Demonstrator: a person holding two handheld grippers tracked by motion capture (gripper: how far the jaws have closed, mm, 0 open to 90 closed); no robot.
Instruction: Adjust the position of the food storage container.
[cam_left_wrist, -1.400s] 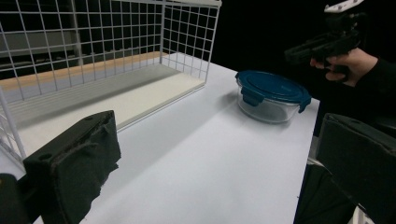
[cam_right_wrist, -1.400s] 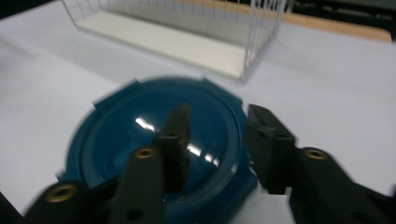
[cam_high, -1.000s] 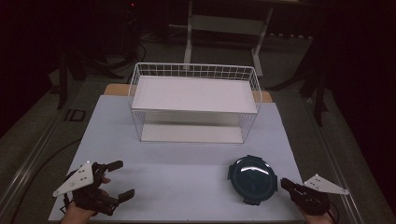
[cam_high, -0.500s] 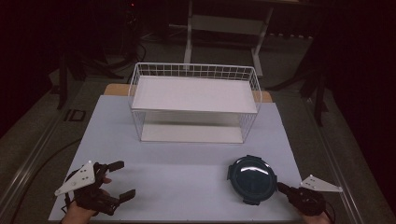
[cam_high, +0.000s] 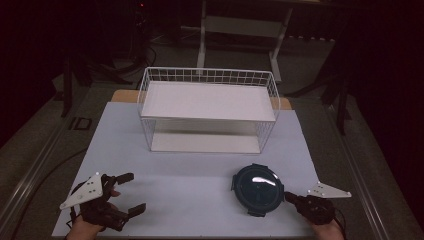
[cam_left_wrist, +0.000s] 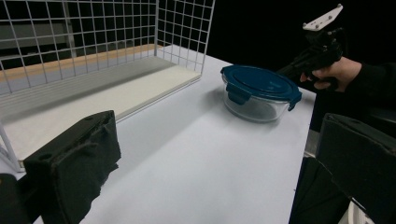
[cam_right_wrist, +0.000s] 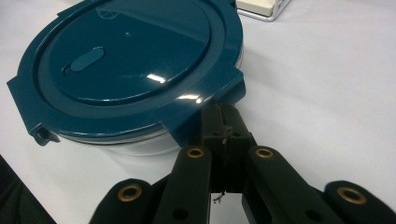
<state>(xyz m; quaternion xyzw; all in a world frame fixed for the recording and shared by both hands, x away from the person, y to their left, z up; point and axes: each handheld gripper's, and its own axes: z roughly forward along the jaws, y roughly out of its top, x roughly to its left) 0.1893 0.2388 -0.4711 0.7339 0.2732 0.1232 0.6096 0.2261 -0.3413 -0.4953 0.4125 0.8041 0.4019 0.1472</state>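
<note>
Two hand-held black two-jaw grippers sit at the near edge of a pale lavender-white table. Left gripper, near left corner: jaws spread wide, nothing between them; in the left gripper view its padded fingers stand far apart at either side of the frame over bare tabletop. Right gripper, near right corner: jaws pressed together, tips meeting under a locking tab at the rim of the round clear-glass container with a dark teal snap-on plastic lid; whether anything is pinched between them cannot be told. In the right gripper view the closed fingers touch the underside of that lid. Container: upright on the table, right of centre, lid on. Beyond it, well apart, stands a white wire-grid two-tier shelf rack at the table's far middle.
</note>
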